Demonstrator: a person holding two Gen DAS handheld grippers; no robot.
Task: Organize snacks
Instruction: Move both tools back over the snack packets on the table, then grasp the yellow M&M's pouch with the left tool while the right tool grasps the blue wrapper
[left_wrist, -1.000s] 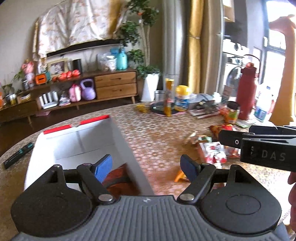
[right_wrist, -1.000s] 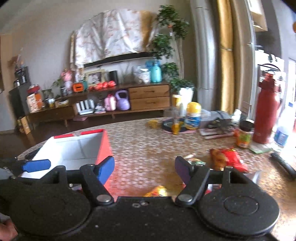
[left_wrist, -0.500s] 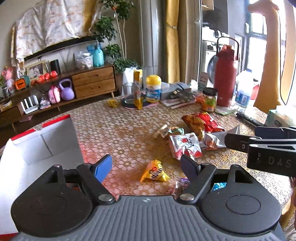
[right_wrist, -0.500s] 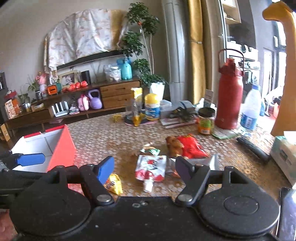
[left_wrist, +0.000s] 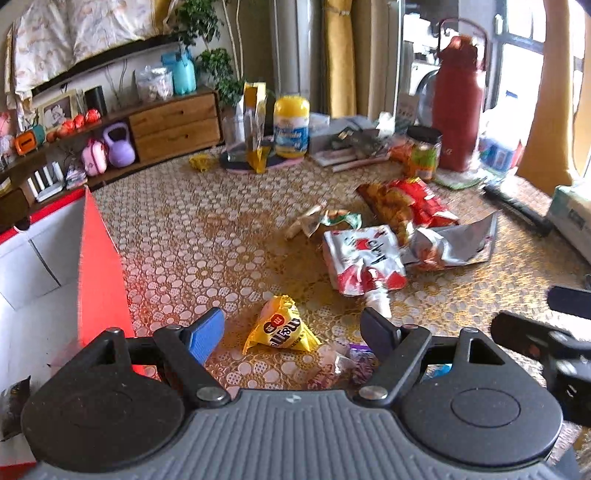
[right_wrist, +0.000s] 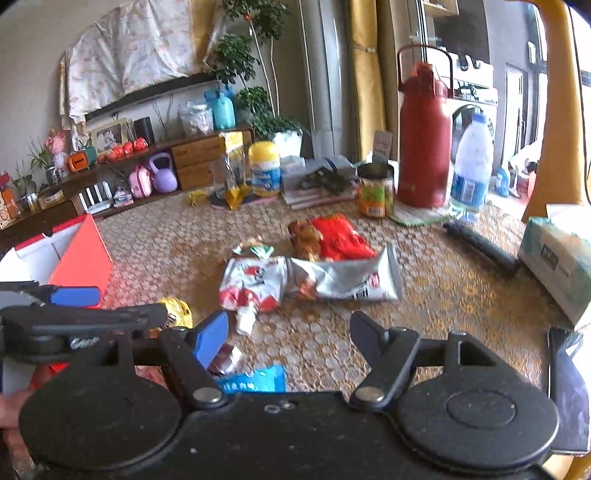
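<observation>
My left gripper is open above a small yellow candy bag that lies on the table between its fingers without touching them. My right gripper is open too, hanging over bare tablecloth with nothing between its fingers. Farther out lie a white-and-red spouted pouch, a crumpled silver wrapper, a red chip bag and a small green-and-white wrapper. A red-and-white box stands open at the left.
Small wrappers and a blue packet lie close under the grippers. At the table's back stand a red flask, a water bottle, a jar and a yellow-lidded tub. A tissue pack and a black rod sit right.
Both grippers have swung right, away from the box, and sunk toward the scattered snacks. The box has slid to the left edge of both views. The jaws have kept their width.
</observation>
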